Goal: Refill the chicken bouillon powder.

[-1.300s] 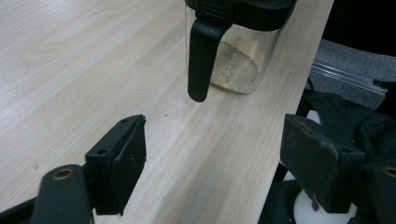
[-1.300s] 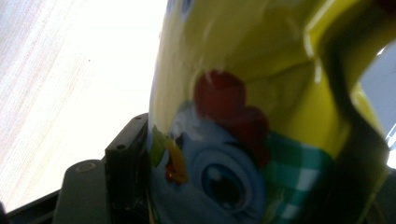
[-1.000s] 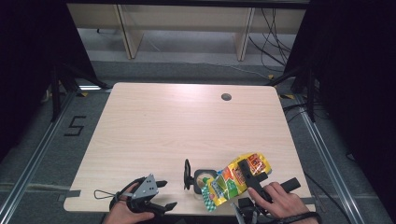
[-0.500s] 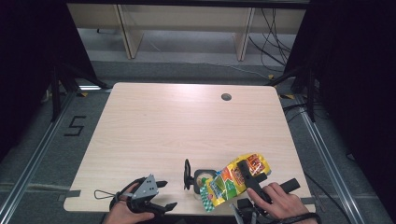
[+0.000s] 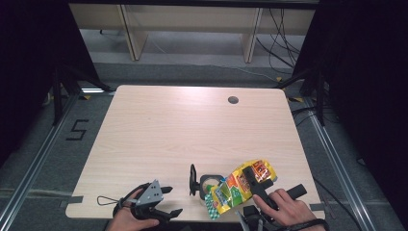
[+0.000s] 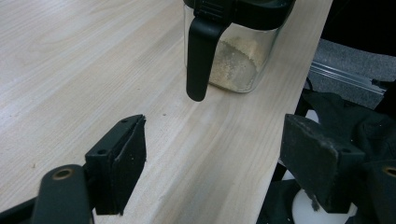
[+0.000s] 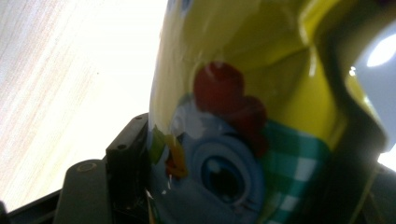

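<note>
From above my side of the wooden table (image 5: 192, 130), the high view faces forward and down, taking in the whole tabletop and the floor beyond. The camera on my left gripper (image 6: 212, 170) sits low over the near edge, looking along its spread jaws toward a clear jar with a black lid (image 6: 236, 44); the high view shares that jar (image 5: 208, 185). My right gripper's camera presses close against a yellow snack bag (image 7: 243, 130), which the high view sees whole (image 5: 238, 187) beside the jar.
</note>
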